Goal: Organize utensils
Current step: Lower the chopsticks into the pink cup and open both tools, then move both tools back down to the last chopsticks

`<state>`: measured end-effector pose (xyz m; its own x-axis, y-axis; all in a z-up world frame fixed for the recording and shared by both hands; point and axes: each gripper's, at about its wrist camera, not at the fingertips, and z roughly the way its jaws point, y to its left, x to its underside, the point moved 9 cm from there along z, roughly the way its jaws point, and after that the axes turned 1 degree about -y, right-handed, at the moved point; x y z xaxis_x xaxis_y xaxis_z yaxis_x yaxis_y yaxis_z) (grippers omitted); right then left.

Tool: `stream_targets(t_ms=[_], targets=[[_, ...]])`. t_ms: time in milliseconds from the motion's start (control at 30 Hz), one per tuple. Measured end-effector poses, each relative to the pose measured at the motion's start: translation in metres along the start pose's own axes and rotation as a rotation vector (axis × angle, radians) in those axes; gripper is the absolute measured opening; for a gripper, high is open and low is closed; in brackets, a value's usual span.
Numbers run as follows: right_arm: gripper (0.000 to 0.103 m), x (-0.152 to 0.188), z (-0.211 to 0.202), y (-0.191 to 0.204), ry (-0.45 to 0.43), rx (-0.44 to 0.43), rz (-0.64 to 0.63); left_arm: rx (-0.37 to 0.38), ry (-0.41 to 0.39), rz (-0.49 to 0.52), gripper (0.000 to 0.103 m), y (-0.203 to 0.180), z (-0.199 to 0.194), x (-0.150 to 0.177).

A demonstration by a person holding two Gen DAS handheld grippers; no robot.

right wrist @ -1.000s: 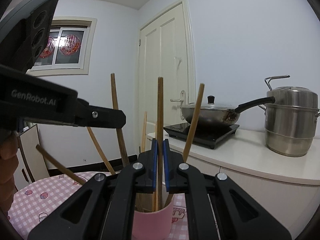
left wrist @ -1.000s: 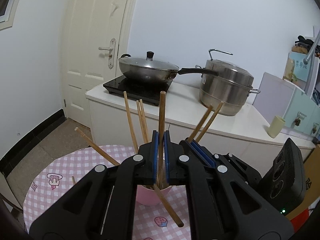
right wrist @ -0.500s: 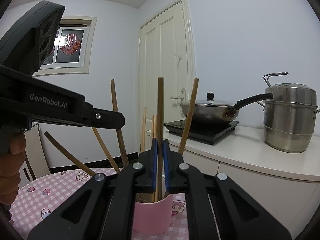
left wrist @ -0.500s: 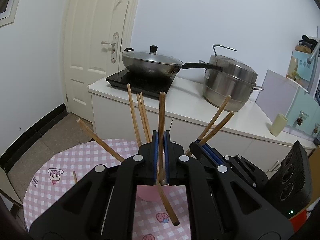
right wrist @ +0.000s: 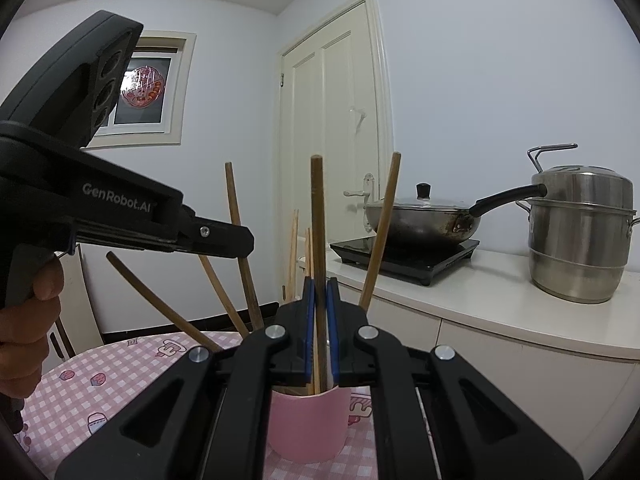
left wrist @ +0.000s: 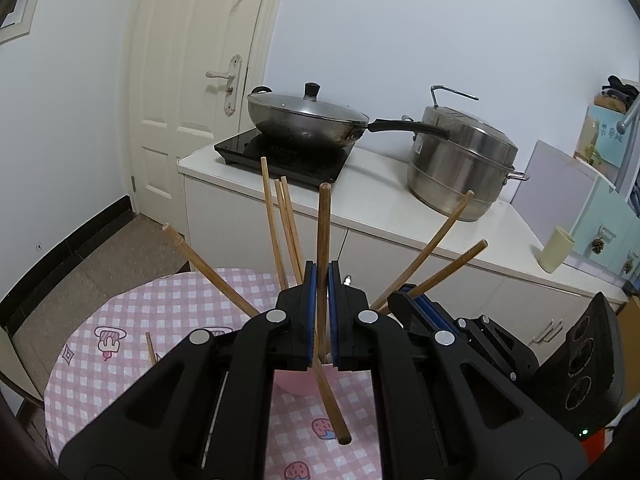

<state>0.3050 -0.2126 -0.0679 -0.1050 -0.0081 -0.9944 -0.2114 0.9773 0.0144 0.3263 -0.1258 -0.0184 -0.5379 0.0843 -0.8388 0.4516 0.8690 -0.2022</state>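
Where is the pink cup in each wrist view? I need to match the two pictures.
Left wrist view: the pink cup is low in the centre, mostly hidden behind the left gripper, only its lower wall showing.
Right wrist view: the cup is at bottom centre, just beyond the right gripper, its side wall plainly visible.
Shared landmark: the lidded wok on the black cooktop.

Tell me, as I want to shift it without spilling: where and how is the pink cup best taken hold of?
Probably the pink cup by its bare side wall, below the rim, coming in level from the side. Chopsticks fan out of its open top, so an approach from above looks blocked; the wall is plain and upright.
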Motion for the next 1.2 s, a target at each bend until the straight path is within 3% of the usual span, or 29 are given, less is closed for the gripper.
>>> stream_targets(t_ms=[633,700,733,767,800,1000,1200], targets=[[0.008,0.007,-0.013,0.007,0.020,-0.010,-0.001,0.037,0.021,-0.007,0.008,-0.004,-0.012,0.002],[0.008,0.008,-0.016,0.008,0.022,-0.010,0.000,0.041,0.019,-0.008,0.015,-0.005,-0.016,0.001],[0.008,0.008,-0.018,0.008,0.023,-0.010,0.001,0.043,0.017,-0.010,0.031,-0.005,-0.019,0.001],[0.008,0.008,-0.020,0.008,0.022,-0.011,0.002,0.044,0.005,-0.016,0.059,-0.005,-0.024,0.000],[0.009,0.007,-0.022,0.008,0.020,-0.011,0.004,0.043,-0.023,-0.017,0.066,-0.005,-0.030,-0.002],[0.011,0.007,-0.033,0.009,0.028,-0.017,0.013,0.018,-0.070,0.029,0.067,-0.007,-0.055,-0.005],[0.019,0.011,-0.048,0.017,0.038,-0.037,0.019,-0.024,-0.093,0.031,0.070,0.013,-0.083,0.008]])
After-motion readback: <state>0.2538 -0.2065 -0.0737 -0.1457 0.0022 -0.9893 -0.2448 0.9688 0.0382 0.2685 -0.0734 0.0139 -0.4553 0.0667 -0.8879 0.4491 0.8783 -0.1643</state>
